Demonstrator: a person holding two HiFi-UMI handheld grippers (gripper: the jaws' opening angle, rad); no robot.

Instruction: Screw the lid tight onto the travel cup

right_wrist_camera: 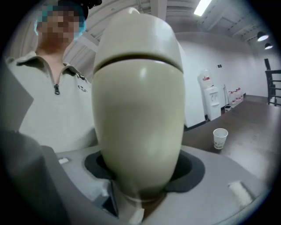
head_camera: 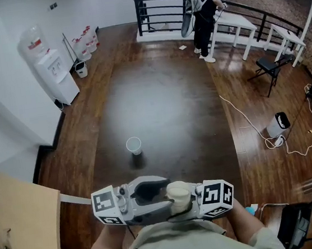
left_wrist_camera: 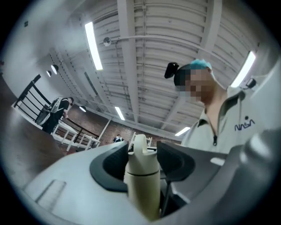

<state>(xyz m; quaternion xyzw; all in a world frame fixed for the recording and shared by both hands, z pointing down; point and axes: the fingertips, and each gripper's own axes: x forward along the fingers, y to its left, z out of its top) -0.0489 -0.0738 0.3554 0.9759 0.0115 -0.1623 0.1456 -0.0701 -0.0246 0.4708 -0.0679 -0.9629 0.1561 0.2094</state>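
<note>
Seen from the head view, the cream travel cup [head_camera: 179,194] sits at 6 o'clock, close to the person's chest, between the left gripper [head_camera: 163,192] and the right gripper [head_camera: 194,194]. Only its rounded end shows there. The left gripper view alone shows the spouted lid [left_wrist_camera: 141,160], seated on the cup, with the left gripper's dark fingers [left_wrist_camera: 112,165] clenched on either side of it. The cup's lower end is cut off at 6 o'clock. In the right gripper view the cup body fills the middle and hides most else. The fingers [right_wrist_camera: 193,169] grasp its base, which sinks out of sight between them. A paper cup [head_camera: 134,145] stands on the wooden floor [head_camera: 170,102] near centre, at 4 o'clock in the right gripper view.
</note>
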